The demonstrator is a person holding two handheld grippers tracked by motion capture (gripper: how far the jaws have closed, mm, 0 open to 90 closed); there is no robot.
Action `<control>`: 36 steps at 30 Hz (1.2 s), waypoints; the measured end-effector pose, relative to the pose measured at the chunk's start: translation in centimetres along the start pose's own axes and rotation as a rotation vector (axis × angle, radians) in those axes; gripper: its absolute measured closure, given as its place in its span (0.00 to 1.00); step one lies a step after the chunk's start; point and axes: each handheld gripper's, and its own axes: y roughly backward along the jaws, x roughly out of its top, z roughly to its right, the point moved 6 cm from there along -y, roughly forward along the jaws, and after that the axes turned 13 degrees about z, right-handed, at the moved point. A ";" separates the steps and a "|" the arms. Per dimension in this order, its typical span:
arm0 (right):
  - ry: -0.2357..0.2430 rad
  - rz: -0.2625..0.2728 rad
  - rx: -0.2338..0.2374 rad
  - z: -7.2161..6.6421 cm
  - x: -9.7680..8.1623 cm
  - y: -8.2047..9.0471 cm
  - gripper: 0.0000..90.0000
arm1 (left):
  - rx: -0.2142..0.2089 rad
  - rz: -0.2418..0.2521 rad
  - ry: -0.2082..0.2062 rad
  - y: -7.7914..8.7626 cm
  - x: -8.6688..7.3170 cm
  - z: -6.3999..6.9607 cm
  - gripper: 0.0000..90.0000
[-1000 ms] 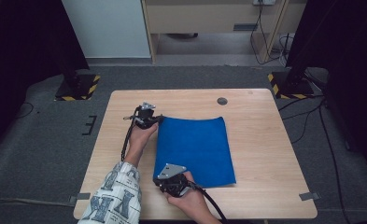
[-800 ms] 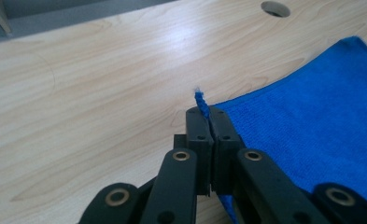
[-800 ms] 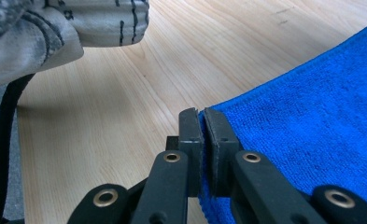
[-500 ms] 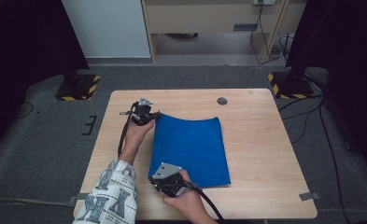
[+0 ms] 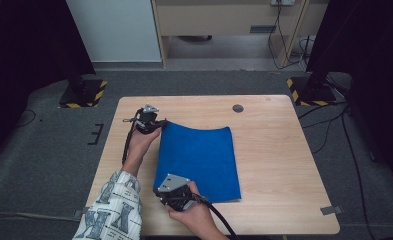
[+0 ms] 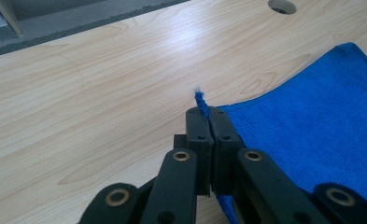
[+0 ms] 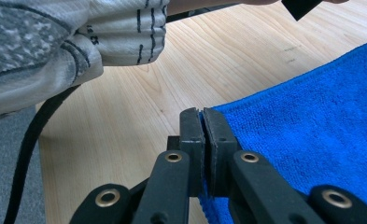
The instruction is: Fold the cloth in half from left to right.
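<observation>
Moved: cloth [image 5: 200,161] left edge lifted off the table [image 5: 279,150] since before.
Left gripper [image 5: 160,123]: clamped on far corner.
Right gripper [image 5: 160,189]: clamped on near corner.

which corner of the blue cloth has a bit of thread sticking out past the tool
The far-left corner of the blue cloth, pinched by the left tool; the near-left corner in the right tool shows none.

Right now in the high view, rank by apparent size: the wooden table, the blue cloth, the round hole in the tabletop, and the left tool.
1. Wooden table, largest.
2. Blue cloth.
3. Left tool, shut on the cloth's far corner.
4. Round hole, smallest.
</observation>
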 end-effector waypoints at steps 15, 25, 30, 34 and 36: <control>0.004 0.009 0.010 -0.6 0.5 -0.7 0.97 | -0.024 -0.005 0.010 0.5 -0.2 -0.5 0.98; 0.006 0.009 0.011 -0.6 0.6 -0.8 0.97 | -0.024 -0.010 0.014 0.6 -0.4 -0.7 0.98; 0.007 0.008 0.011 -0.7 0.5 -1.0 0.97 | -0.021 -0.010 0.014 0.8 -0.4 -1.0 0.98; 0.010 0.007 0.013 -0.8 0.5 -1.1 0.97 | -0.020 -0.011 0.016 0.9 -0.4 -1.1 0.98; 0.011 0.008 0.014 -0.9 0.6 -1.2 0.97 | -0.016 -0.011 0.018 1.1 -0.4 -1.3 0.98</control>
